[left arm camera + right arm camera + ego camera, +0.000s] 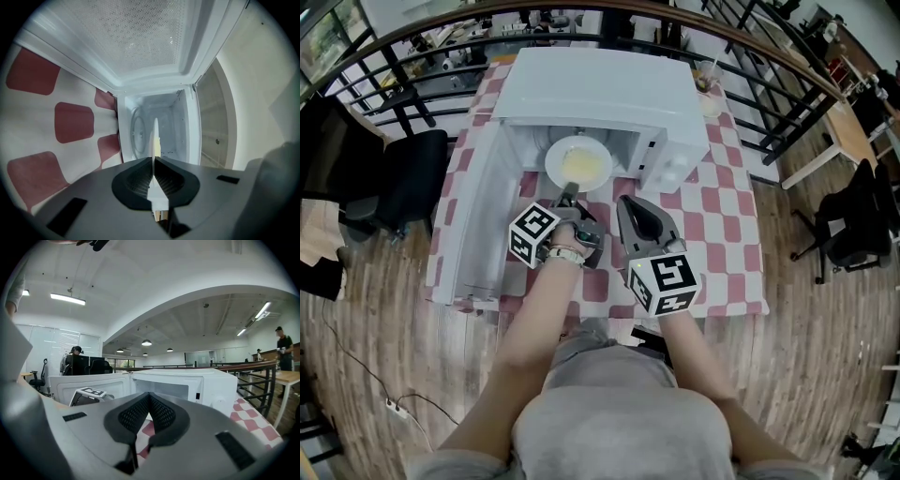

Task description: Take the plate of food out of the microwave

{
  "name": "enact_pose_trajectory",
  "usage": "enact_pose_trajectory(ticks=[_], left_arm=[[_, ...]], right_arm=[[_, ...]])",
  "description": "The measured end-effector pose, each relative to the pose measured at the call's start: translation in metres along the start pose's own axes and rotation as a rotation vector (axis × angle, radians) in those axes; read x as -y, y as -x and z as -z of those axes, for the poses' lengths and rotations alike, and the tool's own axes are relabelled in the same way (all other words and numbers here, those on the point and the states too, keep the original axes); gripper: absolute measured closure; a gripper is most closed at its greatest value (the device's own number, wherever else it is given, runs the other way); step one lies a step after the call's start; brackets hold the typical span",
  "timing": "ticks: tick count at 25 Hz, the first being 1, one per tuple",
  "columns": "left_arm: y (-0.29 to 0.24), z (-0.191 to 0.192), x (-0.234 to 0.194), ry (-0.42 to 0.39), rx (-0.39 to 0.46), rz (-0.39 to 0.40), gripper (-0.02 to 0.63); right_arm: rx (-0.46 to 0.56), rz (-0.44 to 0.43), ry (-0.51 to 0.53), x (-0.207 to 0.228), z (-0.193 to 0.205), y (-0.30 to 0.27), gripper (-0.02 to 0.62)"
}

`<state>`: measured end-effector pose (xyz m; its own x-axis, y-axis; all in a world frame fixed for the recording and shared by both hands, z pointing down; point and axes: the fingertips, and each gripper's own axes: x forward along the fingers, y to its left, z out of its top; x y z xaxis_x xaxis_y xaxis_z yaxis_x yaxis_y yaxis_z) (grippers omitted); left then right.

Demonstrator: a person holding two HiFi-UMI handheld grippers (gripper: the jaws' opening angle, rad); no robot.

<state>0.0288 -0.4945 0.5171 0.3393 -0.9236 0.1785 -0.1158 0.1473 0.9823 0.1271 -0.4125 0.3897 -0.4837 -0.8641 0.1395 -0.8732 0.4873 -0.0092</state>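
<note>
Here the left claw (569,194) pinches the near rim of the plate (578,161), which carries yellow food and sits at the mouth of the microwave (600,89). The door (473,225) stands wide open over the checked tabletop (717,225). Just beside it, the right claw (624,201) is pressed together on nothing.

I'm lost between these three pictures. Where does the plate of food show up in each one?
Head view: the plate is at the microwave's mouth, near rim pinched by the left tool.
Left gripper view: edge-on, a thin white upright sliver between that tool's jaws.
Right gripper view: not made out.
Shared landmark: the white microwave, open in all three.
</note>
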Motion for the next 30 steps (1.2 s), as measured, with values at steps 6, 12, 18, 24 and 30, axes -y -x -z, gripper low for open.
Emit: enact_pose_trajectory(ticks=[6, 12, 18, 24, 30], left_arm=[[0.024, 0.004, 0.005, -0.014, -0.017, 0.027, 0.589], [0.046, 0.011, 0.011, -0.006, -0.037, 0.070, 0.589], [0.066, 0.018, 0.016, -0.013, -0.050, 0.093, 0.589], [0.083, 0.022, 0.018, -0.016, -0.061, 0.099, 0.589], [0.100, 0.024, 0.033, -0.040, -0.058, 0.133, 0.589]], right_arm=[[0.009, 0.038, -0.015, -0.008, 0.000, 0.018, 0.571], [0.013, 0.041, -0.020, -0.022, 0.001, 0.032, 0.571], [0.028, 0.050, -0.014, -0.031, 0.002, 0.048, 0.571], [0.039, 0.079, -0.025, -0.030, 0.002, 0.058, 0.571], [0.062, 0.095, -0.026, -0.033, 0.002, 0.066, 0.571]])
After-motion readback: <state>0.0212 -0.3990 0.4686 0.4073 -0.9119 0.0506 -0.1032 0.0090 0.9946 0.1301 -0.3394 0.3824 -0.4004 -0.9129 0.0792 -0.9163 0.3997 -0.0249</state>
